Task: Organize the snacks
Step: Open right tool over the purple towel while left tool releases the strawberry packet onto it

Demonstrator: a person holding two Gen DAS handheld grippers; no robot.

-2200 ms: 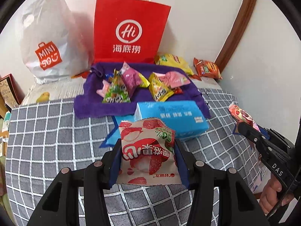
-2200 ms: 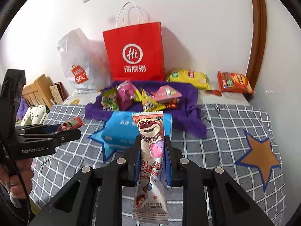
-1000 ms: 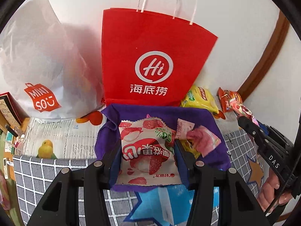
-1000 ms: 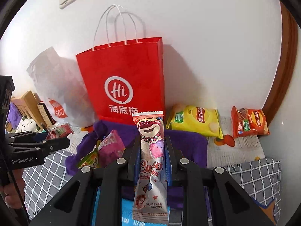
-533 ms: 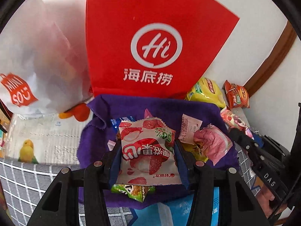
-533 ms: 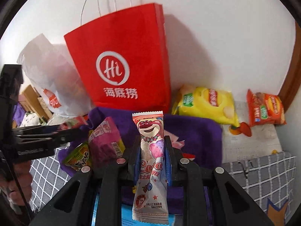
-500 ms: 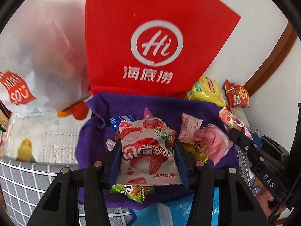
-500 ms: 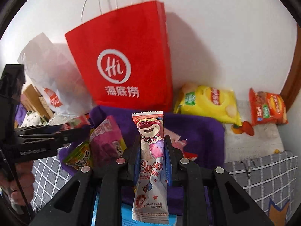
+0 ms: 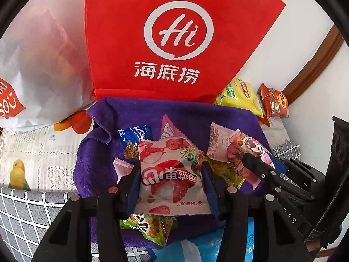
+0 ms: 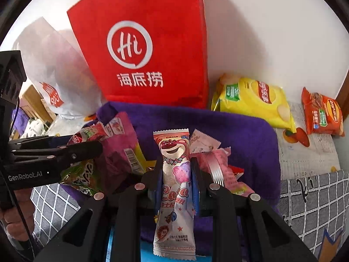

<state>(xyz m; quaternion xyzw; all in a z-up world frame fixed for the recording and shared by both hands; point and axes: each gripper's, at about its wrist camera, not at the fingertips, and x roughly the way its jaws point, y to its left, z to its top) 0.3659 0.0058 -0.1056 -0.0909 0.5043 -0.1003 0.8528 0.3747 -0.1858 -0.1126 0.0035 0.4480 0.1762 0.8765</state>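
My left gripper [image 9: 171, 170] is shut on a white and red strawberry snack packet [image 9: 171, 174], held above a purple towel [image 9: 135, 111] strewn with several small snacks. My right gripper [image 10: 175, 170] is shut on a long pink bear lollipop packet [image 10: 174, 187], also above the purple towel [image 10: 240, 126]. The right gripper shows at the right of the left wrist view [image 9: 246, 157]; the left gripper shows at the left of the right wrist view [image 10: 96, 144]. A red paper bag [image 9: 174, 39] stands just behind the towel, also in the right wrist view [image 10: 141, 43].
A white plastic Miniso bag [image 9: 39, 61] stands left of the red bag. A yellow chip bag [image 10: 255, 98] and an orange chip bag [image 10: 322, 113] lie right of it by the wall. A blue tissue pack [image 9: 196, 249] lies below the towel on a grey checked cloth [image 10: 316, 198].
Both grippers have moved forward and down toward the purple towel and red bag, still holding their packets. The right gripper has come closer to the left one.
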